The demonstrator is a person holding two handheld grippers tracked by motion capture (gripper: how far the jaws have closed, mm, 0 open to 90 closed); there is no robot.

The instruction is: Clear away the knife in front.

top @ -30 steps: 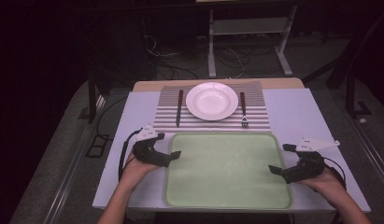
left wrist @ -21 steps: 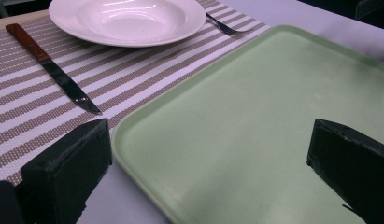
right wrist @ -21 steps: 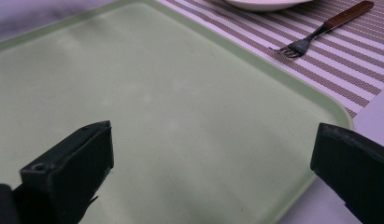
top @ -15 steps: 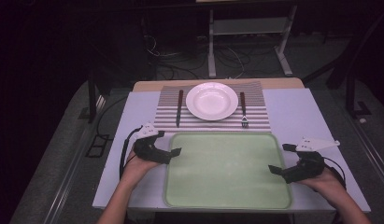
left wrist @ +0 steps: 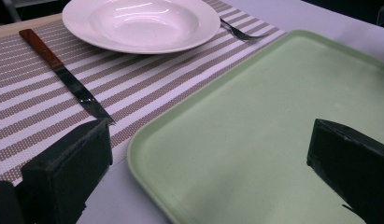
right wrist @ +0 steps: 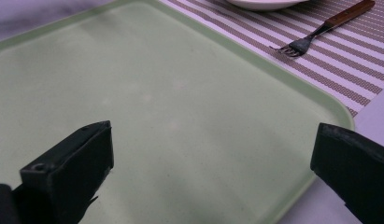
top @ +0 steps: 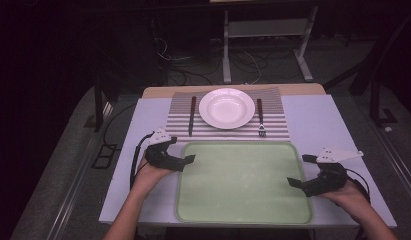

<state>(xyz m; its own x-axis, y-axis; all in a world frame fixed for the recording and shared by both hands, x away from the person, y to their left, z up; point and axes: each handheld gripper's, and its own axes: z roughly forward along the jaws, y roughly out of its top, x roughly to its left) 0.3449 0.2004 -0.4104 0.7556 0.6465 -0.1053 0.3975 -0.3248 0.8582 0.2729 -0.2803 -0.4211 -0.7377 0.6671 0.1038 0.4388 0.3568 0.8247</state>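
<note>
A pale green tray [top: 243, 146] lies empty at the near middle of the table. My left gripper [top: 182, 150] is open at the tray's far left corner, its jaws straddling the rim [left wrist: 147, 140]. At the tray's right edge my right gripper [top: 299, 170] is open too, one jaw over the tray [right wrist: 180, 93] and the other past its rim. Behind the tray a striped placemat [top: 228, 132] carries a white plate [top: 227, 108], with a wooden-handled knife [top: 192, 116] to its left and a fork [top: 260, 117] to its right. Nothing is held.
The grey table top [top: 313, 120] has bare strips on both sides of the placemat and tray. Cables trail from both grippers. Beyond the table are a dark floor, cables and a white stand [top: 265, 30].
My left gripper has crept slightly forward along the tray's left corner. The right gripper and everything on the table are as before.
</note>
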